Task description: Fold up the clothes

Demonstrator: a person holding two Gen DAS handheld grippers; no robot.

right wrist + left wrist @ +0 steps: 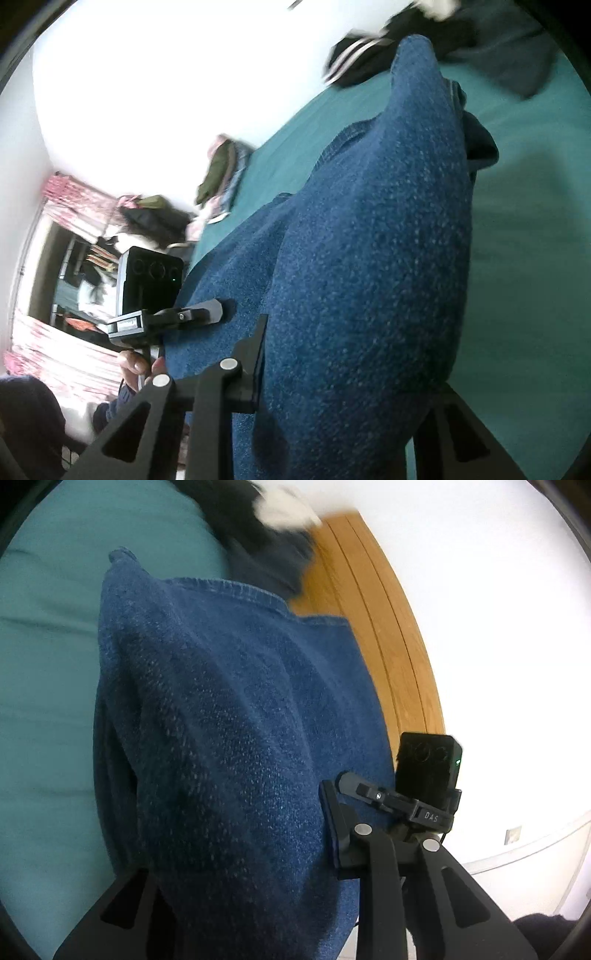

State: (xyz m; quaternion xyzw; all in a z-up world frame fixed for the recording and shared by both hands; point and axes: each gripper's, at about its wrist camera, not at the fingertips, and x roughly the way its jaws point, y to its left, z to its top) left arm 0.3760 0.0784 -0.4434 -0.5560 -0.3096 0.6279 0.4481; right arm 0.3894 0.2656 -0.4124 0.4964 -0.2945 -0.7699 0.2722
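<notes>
a thick blue knit sweater point(236, 738) fills the middle of both wrist views, bunched up and lifted above a teal bedsheet point(48, 686). in the left wrist view the left gripper point(243, 878) has the sweater's fabric packed between its two black fingers point(334, 830), the cloth rising from the jaws in a tall fold whose stitched hem runs across the top. the jaws stand fairly wide, but the wad of knit fills the gap, so the gripper is clamped on the sweater. just beside the right-hand finger sits the other gripper's black camera block point(428, 768), very near the cloth.

in the right wrist view the right gripper point(343, 384) likewise has the sweater point(369, 258) bundled between its fingers point(255, 354), gripping it; the fabric climbs up and away to a rounded peak, with a ribbed cuff or hem hanging off the right side. the left gripper's camera block point(149, 280) shows at the left, touching or nearly touching the knit, with a hand point(140, 369) below it.

beyond the sweater, a blurred dark garment with white stripes point(358, 55) lies on the sheet by the white wall, and a pile of mixed clothes point(221, 170) sits at the bed's far edge. an orange wooden bed frame point(373, 620) borders the sheet in the left wrist view. pink patterned curtains point(62, 354) hang at the far left of the right wrist view.
</notes>
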